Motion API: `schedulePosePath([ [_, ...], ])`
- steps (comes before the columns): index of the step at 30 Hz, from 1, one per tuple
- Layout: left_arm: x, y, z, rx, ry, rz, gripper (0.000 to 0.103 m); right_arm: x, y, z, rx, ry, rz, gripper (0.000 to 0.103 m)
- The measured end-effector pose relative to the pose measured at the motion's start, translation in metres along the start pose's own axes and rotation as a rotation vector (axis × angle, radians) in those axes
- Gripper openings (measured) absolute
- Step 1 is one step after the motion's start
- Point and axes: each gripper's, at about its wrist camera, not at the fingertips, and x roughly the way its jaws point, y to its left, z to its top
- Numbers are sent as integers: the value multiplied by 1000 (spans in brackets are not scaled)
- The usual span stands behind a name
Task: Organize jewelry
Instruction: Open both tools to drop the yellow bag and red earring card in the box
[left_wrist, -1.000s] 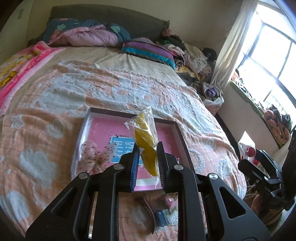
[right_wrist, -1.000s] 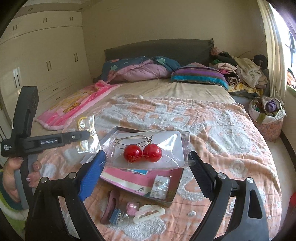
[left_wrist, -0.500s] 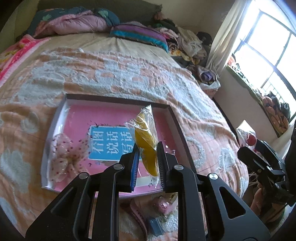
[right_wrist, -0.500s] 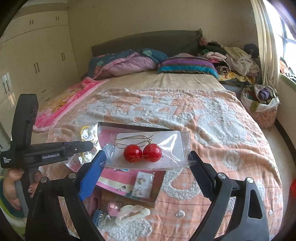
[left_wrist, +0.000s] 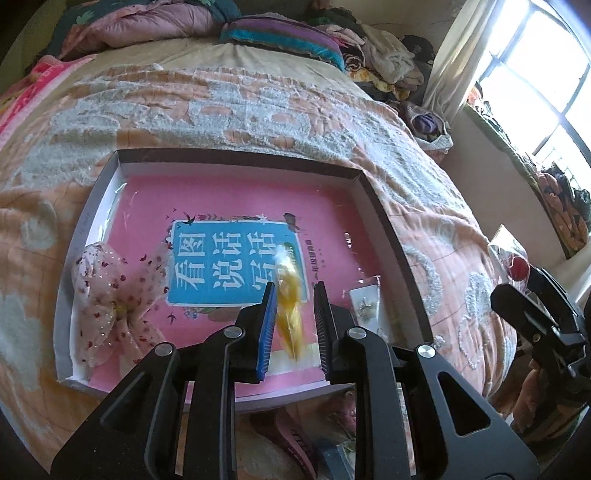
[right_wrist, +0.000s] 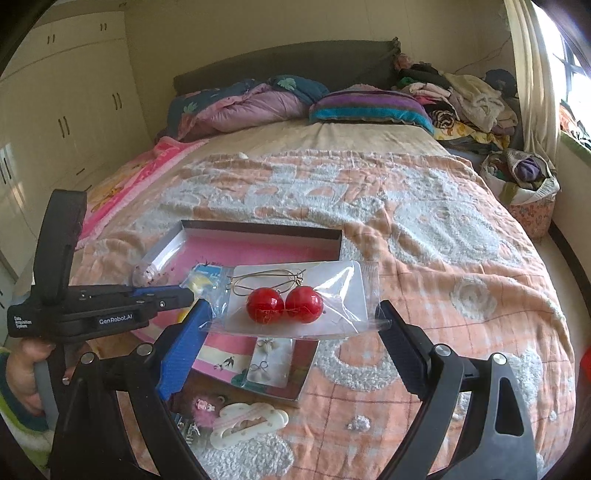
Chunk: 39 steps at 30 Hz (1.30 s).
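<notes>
The left claw (left_wrist: 294, 314) pinches a small clear bag of yellow jewelry (left_wrist: 290, 295) above the shallow pink-lined box (left_wrist: 236, 157) on the bed (right_wrist: 443, 229); the right claw (right_wrist: 293, 325), spread wide, grips a clear packet of red ball earrings (right_wrist: 284, 304) by its ends, over the box's near right corner; a spotted bow (left_wrist: 110, 299) lies at the box's left.

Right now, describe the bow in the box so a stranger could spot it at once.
On the peach bedspread lies a shallow box lined in pink. The bow lies against its left wall in the left wrist view, beside the blue label. It is sheer pale fabric dotted red, the only cloth piece among bagged earrings.
</notes>
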Motion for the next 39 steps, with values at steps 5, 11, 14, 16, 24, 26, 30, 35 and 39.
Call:
schedulePosePath([
  [5, -6, 10, 1, -20, -11, 40, 26, 10, 3, -1, -15, 16, 16, 89],
  [11, -27, 30, -2, -47, -59, 114, 49, 30, 10, -5, -44, 56, 17, 89],
  [14, -35, 43, -5, -73, -69, 125, 60, 44, 13, -9, -50, 87, 17, 89],
  [16, -39, 51, -7, -89, -70, 141, 62, 53, 17, -12, -62, 105, 14, 89],
  [24, -57, 69, -18, -117, -109, 211, 76, 73, 37, -17, -105, 152, 45, 90],
  [26, -62, 70, -19, -115, -112, 218, 78, 75, 42, -18, -114, 159, 49, 90],
  [30, -71, 67, -22, -110, -123, 221, 82, 67, 46, -20, -110, 144, 60, 96],
  [35, -81, 61, -25, -109, -136, 218, 84, 42, 41, -21, -79, 113, 58, 97],
  [39, -92, 56, -29, -111, -151, 215, 86, 10, 30, -22, -24, 65, 67, 98],
])
